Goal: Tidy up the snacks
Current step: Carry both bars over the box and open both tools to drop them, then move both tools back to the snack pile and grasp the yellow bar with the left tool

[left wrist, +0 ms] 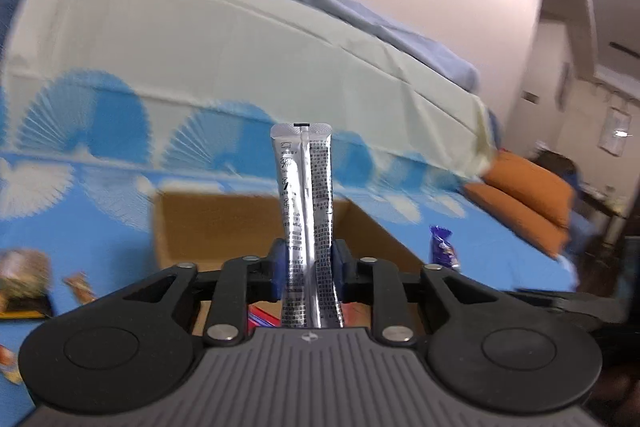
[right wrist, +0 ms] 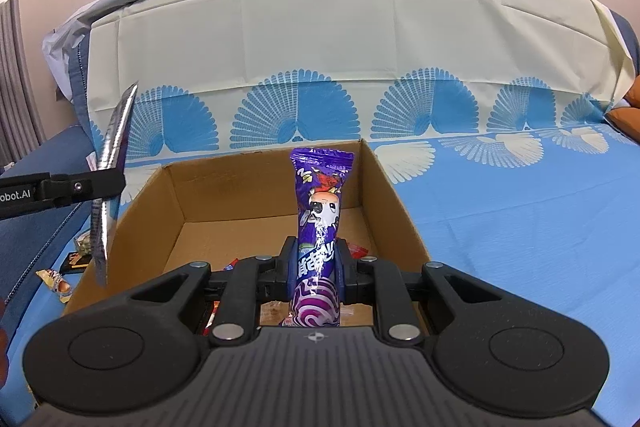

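Observation:
My left gripper [left wrist: 308,263] is shut on a long silver snack sachet [left wrist: 306,195] that stands upright above the near edge of an open cardboard box [left wrist: 192,227]. My right gripper [right wrist: 316,263] is shut on a purple snack packet [right wrist: 320,203] and holds it upright over the same cardboard box [right wrist: 200,195], whose floor holds several small wrapped snacks [right wrist: 356,251]. The silver sachet also shows in the right wrist view [right wrist: 110,163], held by the left gripper [right wrist: 100,183] at the box's left side. The purple packet also shows in the left wrist view [left wrist: 442,247].
The box sits on a blue and cream fan-patterned cloth [right wrist: 520,195] over a sofa. Loose snacks [right wrist: 60,279] lie on the cloth left of the box; they also show in the left wrist view [left wrist: 24,279]. Orange cushions [left wrist: 524,191] lie at the right.

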